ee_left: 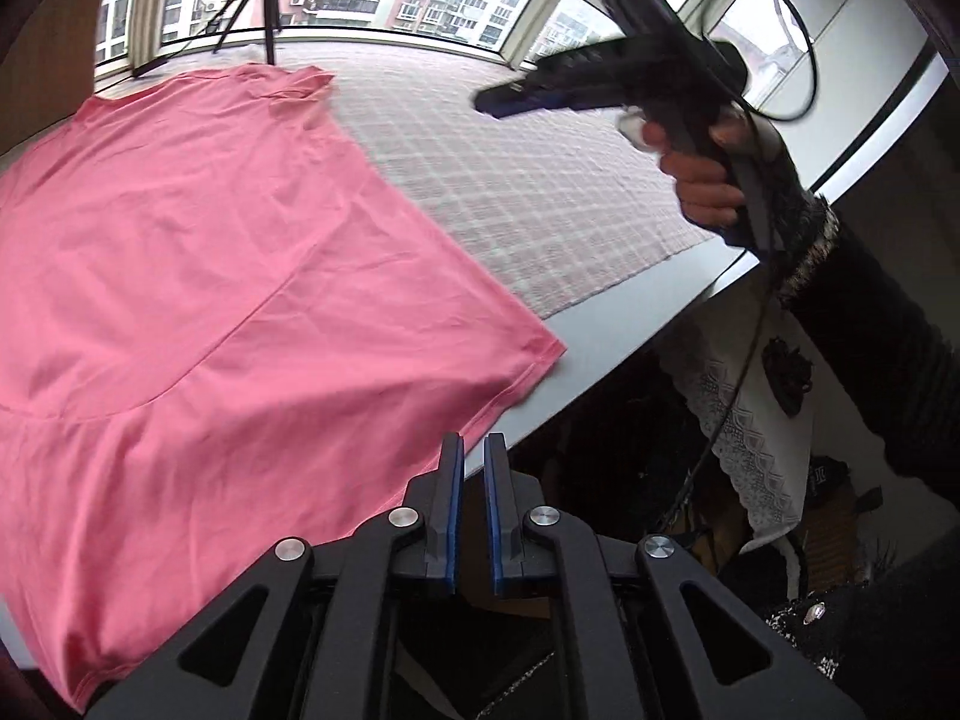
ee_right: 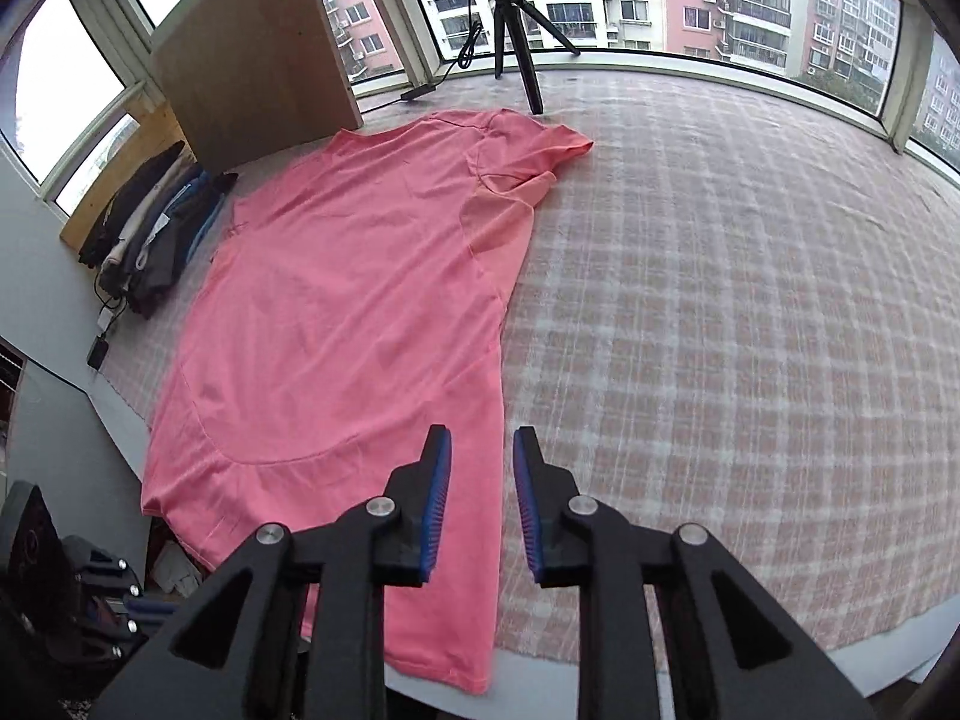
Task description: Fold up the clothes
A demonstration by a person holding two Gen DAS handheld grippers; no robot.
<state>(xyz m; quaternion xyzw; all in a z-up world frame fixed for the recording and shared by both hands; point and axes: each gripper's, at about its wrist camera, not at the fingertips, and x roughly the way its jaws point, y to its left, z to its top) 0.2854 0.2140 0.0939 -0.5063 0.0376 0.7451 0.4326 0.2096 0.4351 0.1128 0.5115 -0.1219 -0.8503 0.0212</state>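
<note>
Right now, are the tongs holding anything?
Left tongs: open a little, holding nothing.
Right tongs: open, holding nothing, above the pink shirt.

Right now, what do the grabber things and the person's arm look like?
Each gripper is black with silver round bolts and two fingers lined with ribbed blue pads. The right gripper has a pistol-style black handle, a black box with a small green light, and a black cable looping from it. The person's sleeve is dark and fuzzy, with a speckled cuff.

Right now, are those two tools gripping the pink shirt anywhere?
No. The left tool and right tool hold nothing; the pink shirt lies flat on the checked cloth.
</note>
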